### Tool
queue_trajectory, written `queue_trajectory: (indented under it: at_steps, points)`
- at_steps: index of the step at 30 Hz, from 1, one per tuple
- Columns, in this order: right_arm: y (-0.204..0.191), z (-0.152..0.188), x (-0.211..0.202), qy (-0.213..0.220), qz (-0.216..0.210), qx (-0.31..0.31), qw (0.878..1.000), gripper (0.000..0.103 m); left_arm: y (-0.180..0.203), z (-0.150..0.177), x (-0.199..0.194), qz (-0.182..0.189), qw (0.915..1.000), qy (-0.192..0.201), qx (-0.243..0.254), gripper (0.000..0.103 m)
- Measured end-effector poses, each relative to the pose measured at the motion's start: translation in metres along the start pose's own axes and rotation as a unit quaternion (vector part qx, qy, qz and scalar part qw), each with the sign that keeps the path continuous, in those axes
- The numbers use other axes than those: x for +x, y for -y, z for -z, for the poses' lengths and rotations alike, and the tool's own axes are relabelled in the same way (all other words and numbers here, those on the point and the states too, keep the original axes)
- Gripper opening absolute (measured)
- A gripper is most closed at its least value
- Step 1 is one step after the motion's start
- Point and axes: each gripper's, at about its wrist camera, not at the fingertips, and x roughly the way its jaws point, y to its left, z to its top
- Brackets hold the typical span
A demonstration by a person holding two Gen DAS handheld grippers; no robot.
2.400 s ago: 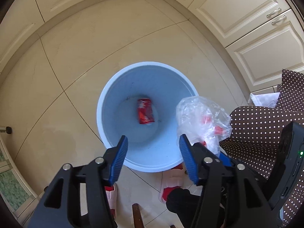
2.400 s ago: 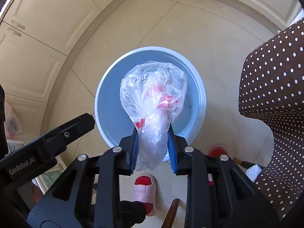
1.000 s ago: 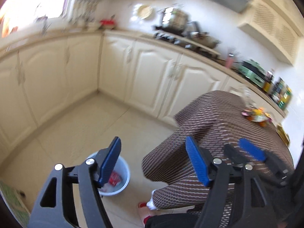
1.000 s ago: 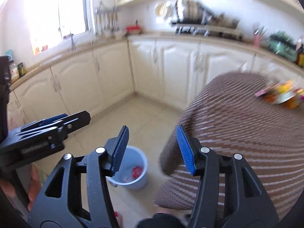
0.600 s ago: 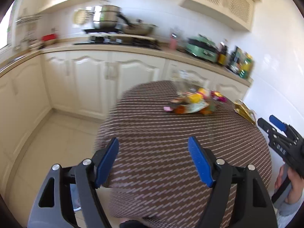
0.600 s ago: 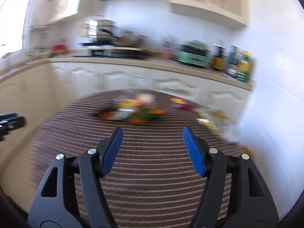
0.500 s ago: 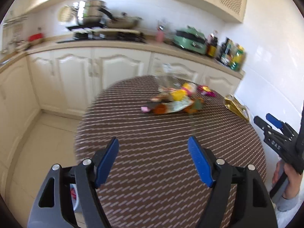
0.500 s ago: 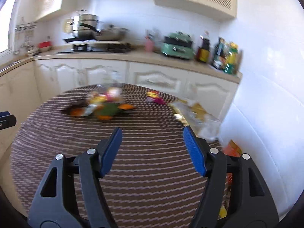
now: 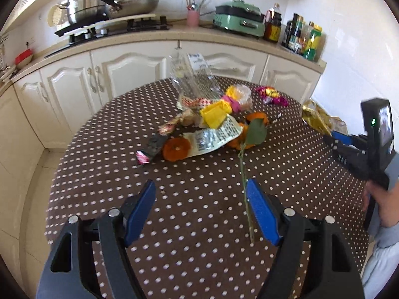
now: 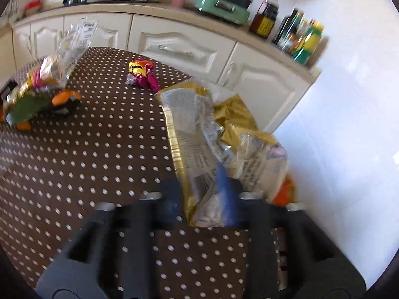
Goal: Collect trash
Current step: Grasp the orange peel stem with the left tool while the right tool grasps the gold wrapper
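We're closing right gripper (image 10: 202,194) on gold wrapper (image 10: 199,134) at table (image 9: 199,224) edge, jaws just clamping it for binning. Left gripper (image 9: 202,211) hovering open, empty, facing remaining trash pile (image 9: 212,124) mid-table.

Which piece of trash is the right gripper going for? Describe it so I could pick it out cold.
On the round polka-dot table, look at the edge nearest the white tiled wall. There lies a crumpled gold foil bag with printed text, apart from the central heap, the only gold piece, caught in the right gripper jaws.
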Motion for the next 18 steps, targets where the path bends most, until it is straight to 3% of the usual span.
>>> queue_trajectory:
  at_steps: [1,4,9,10,12,14,15,18]
  points:
    - [0.006,-0.001,0.001,0.001,-0.025,0.017,1.000,0.003,0.002,-0.001,0.006,0.007,1.0000,-0.006,0.001,0.074]
    - [0.007,0.000,-0.008,0.025,-0.039,0.034,0.998,0.003,0.010,-0.004,0.020,0.018,0.9997,-0.017,0.004,0.074]
    - [-0.016,0.006,-0.047,0.082,-0.100,0.035,0.991,0.003,0.027,-0.009,0.039,0.028,0.9988,-0.036,0.021,0.070]
    - [-0.022,0.005,-0.052,0.088,-0.112,0.034,0.989,0.003,0.029,-0.010,0.043,0.031,0.9985,-0.040,0.023,0.057]
    - [-0.032,0.006,-0.061,0.095,-0.131,0.033,0.986,0.003,0.033,-0.012,0.052,0.037,0.9976,-0.054,0.024,0.040]
    - [-0.039,0.005,-0.067,0.097,-0.147,0.037,0.984,0.003,0.035,-0.013,0.054,0.030,0.9977,-0.053,0.030,0.009]
    - [-0.042,0.004,-0.069,0.098,-0.153,0.038,0.983,0.003,0.034,-0.013,0.053,0.038,0.9974,-0.055,0.026,0.003]
    - [-0.048,0.005,-0.079,0.107,-0.164,0.042,0.980,0.003,0.034,-0.009,0.039,0.056,0.9975,-0.035,0.028,0.003]
